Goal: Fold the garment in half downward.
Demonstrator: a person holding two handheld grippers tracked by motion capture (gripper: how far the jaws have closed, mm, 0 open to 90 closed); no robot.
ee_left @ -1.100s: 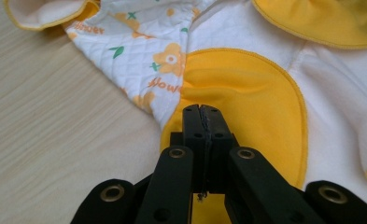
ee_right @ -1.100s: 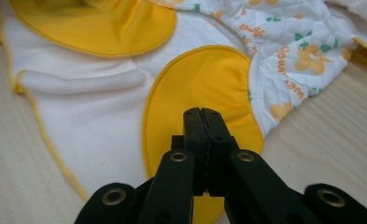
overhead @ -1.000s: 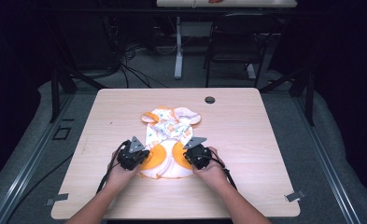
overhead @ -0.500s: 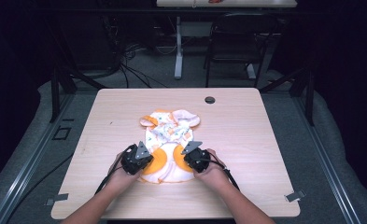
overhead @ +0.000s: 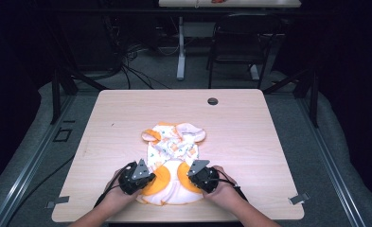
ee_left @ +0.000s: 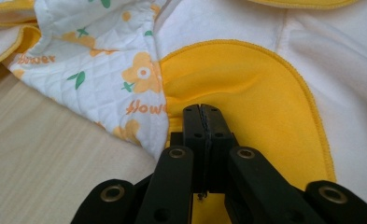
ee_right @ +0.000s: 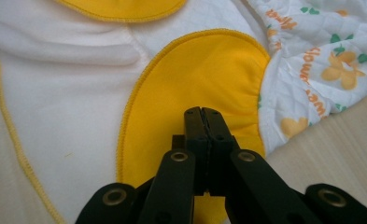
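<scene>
A small white garment point(overhead: 172, 151) with yellow patches and a flower-print quilted top lies on the wooden table point(overhead: 127, 109), near its front edge. My left gripper point(overhead: 149, 181) is shut on the garment's left yellow patch point(ee_left: 246, 93), the cloth puckering at the closed tips of that gripper point(ee_left: 202, 109). My right gripper point(overhead: 191, 180) is shut on the right yellow patch point(ee_right: 195, 70), and in the right gripper view its jaws point(ee_right: 202, 112) meet over the fabric. A hand holds each gripper at the table's near edge.
A dark round grommet point(overhead: 212, 101) sits in the table near its far edge. Bare wood lies left, right and behind the garment. Beyond the table stand a black chair point(overhead: 235, 42), another table's leg point(overhead: 180, 47) and loose cables point(overhead: 136, 61) on the floor.
Both grippers have drawn back toward the table's near edge, and the garment has slid with them, its lower part spreading flatter.
</scene>
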